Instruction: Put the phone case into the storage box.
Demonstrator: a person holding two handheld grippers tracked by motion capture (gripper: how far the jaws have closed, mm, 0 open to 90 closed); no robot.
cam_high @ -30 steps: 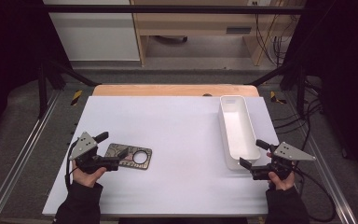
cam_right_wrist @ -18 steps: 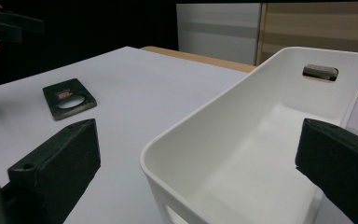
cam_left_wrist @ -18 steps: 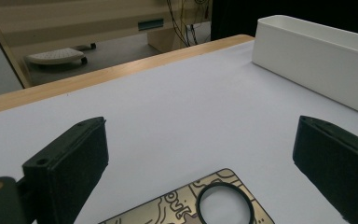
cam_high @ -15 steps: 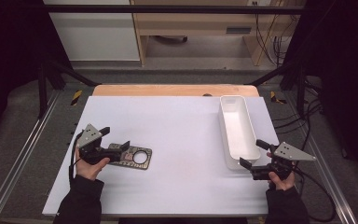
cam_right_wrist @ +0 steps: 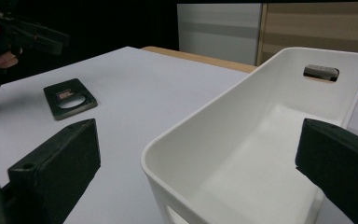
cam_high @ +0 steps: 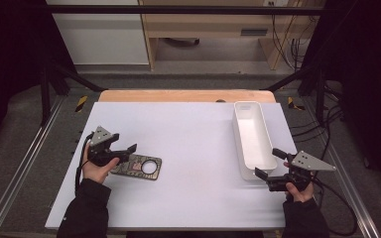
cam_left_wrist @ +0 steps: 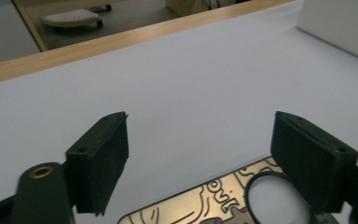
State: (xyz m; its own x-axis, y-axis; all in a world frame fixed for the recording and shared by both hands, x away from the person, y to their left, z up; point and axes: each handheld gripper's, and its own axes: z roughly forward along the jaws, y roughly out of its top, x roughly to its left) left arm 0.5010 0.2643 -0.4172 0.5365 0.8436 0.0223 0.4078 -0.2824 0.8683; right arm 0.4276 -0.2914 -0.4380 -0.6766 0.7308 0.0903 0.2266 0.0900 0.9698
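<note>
Now the left hand-held gripper (cam_high: 125, 150) hovers over the plate (cam_high: 139, 166) near the bench's (cam_high: 188, 129) left edge — jaws closing, nothing gripped; the right hand-held gripper (cam_high: 268, 164) gapes beside the bin (cam_high: 252, 139).

The left gripper (cam_left_wrist: 200, 161), its jaws just closing inward, stands apart over a patterned plate (cam_left_wrist: 205, 205).

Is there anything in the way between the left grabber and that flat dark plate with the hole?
No, nothing visible. The left gripper hovers over the near end of the flat plate, jaws open and just closing, with bare white table around it. The white bin stands far off by the right gripper.
</note>
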